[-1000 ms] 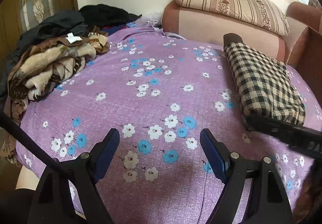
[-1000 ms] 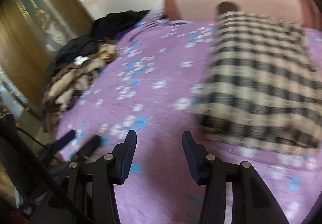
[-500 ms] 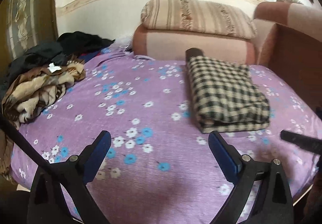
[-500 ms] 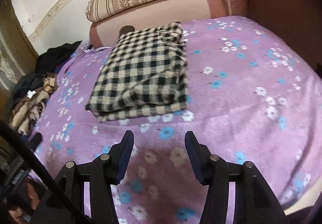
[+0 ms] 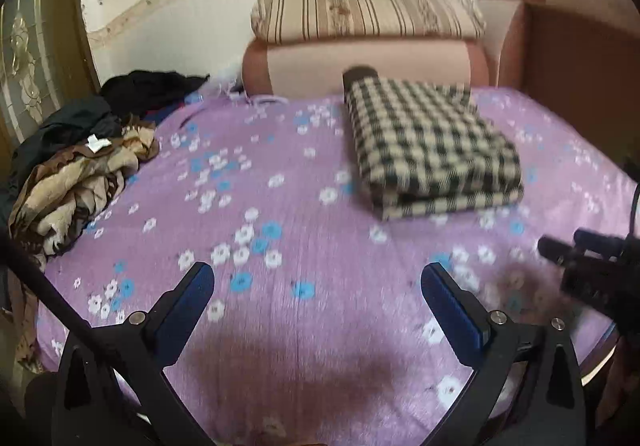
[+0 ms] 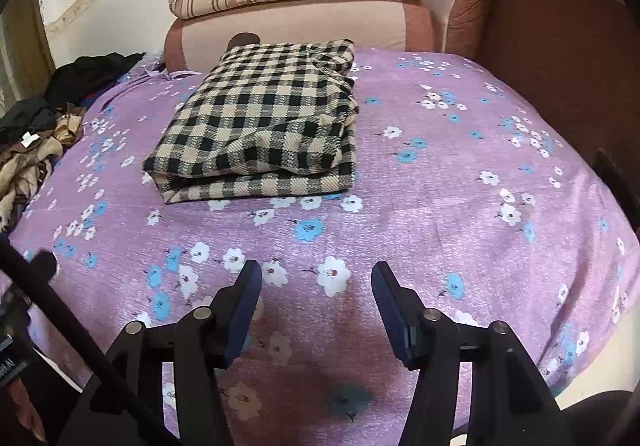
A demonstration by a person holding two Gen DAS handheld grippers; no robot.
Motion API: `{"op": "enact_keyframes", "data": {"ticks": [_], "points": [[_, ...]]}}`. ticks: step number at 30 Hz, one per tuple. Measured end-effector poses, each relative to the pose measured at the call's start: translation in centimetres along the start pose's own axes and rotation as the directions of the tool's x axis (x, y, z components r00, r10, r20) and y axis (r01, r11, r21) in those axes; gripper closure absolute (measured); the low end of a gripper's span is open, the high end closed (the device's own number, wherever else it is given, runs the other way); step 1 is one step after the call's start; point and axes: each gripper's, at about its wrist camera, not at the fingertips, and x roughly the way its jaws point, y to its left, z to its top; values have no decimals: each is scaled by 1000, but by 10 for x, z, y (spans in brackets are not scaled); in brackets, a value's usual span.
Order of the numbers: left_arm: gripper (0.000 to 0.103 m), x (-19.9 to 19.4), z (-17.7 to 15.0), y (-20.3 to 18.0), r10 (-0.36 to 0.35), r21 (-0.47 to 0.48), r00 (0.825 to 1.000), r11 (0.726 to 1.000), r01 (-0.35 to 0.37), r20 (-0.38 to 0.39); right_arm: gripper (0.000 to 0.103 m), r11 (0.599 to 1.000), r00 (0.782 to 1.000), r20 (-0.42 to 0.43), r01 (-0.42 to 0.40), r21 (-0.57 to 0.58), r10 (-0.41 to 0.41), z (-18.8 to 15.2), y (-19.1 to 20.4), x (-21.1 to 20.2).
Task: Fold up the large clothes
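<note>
Purple flowered bedspread (image 6: 440,205) fills the view, and the folded checked garment (image 6: 260,125) lies flat on it toward the sofa back, well ahead of both grippers. Left gripper (image 5: 318,286) hovers wide apart and empty; right gripper (image 6: 316,286) gapes too, gripping nothing, the garment slightly to its left.

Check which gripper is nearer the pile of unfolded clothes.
Left. The left gripper hangs over the bed's near edge, on the side of the pile of unfolded clothes; the right gripper is farther right, before the folded checkered garment.
</note>
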Motion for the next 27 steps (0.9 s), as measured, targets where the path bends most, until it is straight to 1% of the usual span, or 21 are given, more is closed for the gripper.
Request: {"op": "enact_keyframes", "data": {"ticks": [3, 10, 17, 27], "points": [[0, 3, -6, 1, -6, -1, 1000, 1000, 6, -19, 41, 1000, 1000, -7, 13, -2, -13, -2, 0, 3], [0, 10, -9, 5, -52, -23, 997, 998, 51, -62, 41, 999, 999, -2, 37, -39, -37, -3, 10, 5], [0, 19, -13, 8, -94, -60, 989, 994, 87, -113, 39, 996, 999, 0, 46, -72, -46, -5, 15, 6], [0, 21, -15, 9, -103, -70, 986, 993, 94, -131, 39, 996, 998, 5, 57, -70, -57, -6, 16, 5]]}}
